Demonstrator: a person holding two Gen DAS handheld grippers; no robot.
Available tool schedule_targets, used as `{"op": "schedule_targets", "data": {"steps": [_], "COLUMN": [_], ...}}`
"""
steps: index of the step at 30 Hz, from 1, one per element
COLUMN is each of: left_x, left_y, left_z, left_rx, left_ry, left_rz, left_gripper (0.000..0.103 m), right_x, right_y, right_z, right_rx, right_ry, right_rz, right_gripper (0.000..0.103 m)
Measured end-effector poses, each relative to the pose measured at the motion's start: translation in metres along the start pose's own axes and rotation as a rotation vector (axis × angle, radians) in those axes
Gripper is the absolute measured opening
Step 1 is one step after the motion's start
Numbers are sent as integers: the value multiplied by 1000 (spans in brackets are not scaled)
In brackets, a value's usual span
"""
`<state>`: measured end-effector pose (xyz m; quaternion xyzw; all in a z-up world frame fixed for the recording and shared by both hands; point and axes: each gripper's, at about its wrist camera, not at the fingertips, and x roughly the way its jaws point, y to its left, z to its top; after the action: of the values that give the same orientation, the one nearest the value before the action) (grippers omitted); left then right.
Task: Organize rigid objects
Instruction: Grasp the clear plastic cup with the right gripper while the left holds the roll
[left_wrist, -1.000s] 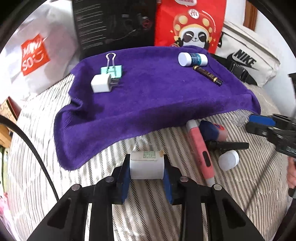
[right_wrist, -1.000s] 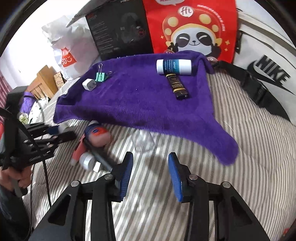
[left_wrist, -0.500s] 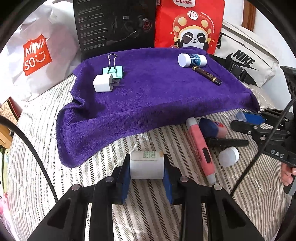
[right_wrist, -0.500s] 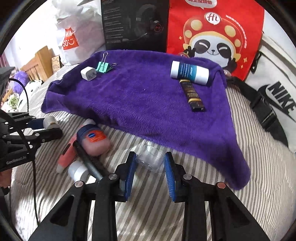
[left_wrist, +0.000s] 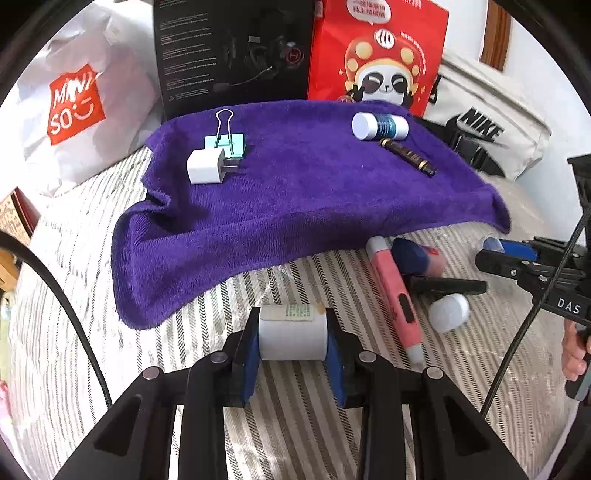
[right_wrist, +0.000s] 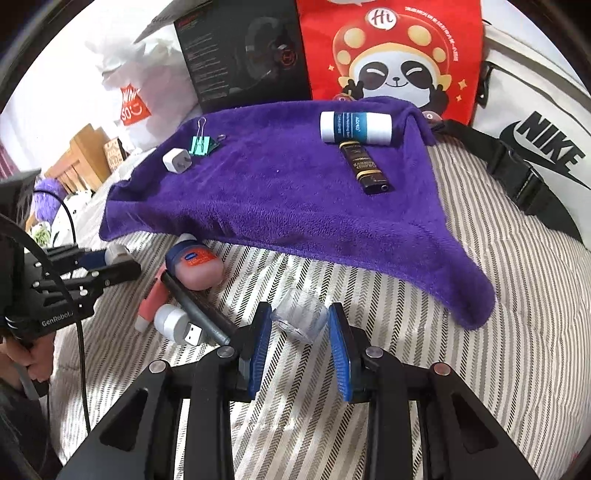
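Your right gripper (right_wrist: 300, 334) has just been closing and now has the clear plastic cap (right_wrist: 300, 319) between its blue pads, which appear to touch it on both sides; it sits skewed there, its open mouth tipped toward the left pad, so judge the grip as light. Your left gripper (left_wrist: 292, 341) is clamped on the white cylinder (left_wrist: 292, 332), whose long axis runs straight across from pad to pad, the labelled edge facing away from you. What the coming move turns on is the purple towel (right_wrist: 280, 199): it lies directly ahead of both tools and beyond their tips, its near hem just past the cap for the right hand and a little further ahead for the left. On it, the white charger (left_wrist: 202, 168) and teal binder clip (left_wrist: 227, 146) lie ahead-left, the blue-and-white tube (right_wrist: 355, 127) and dark tube (right_wrist: 364, 168) ahead-right, the dark one pointing back toward your right tool. The open middle of the towel lies straight ahead of both. The right hand looks nearer the hem, so it would probably carry forward first. The leftover pile, including the pink pen (left_wrist: 397, 301), lies between your two tools on the striped bedding (right_wrist: 498, 332).
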<state>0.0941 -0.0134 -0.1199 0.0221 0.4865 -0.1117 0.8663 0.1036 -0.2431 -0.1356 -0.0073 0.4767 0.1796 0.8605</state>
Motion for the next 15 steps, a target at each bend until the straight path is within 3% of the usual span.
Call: {"op": "schedule_targets", "data": {"steps": [9,15], "left_x": [-25,-42], "left_y": [18,30], "left_z": [5,43], "left_rx": [-40,-14], "left_ry": [-47,-90], "left_rz": [-33,9], "left_gripper": [30,30], "right_x": [-31,-49], "right_y": [3,6], "right_z": [17,63], "right_rx": [-20,-67], "right_ry": [-53,-123], "right_rz": [13,-9], "right_gripper": [31,31]}}
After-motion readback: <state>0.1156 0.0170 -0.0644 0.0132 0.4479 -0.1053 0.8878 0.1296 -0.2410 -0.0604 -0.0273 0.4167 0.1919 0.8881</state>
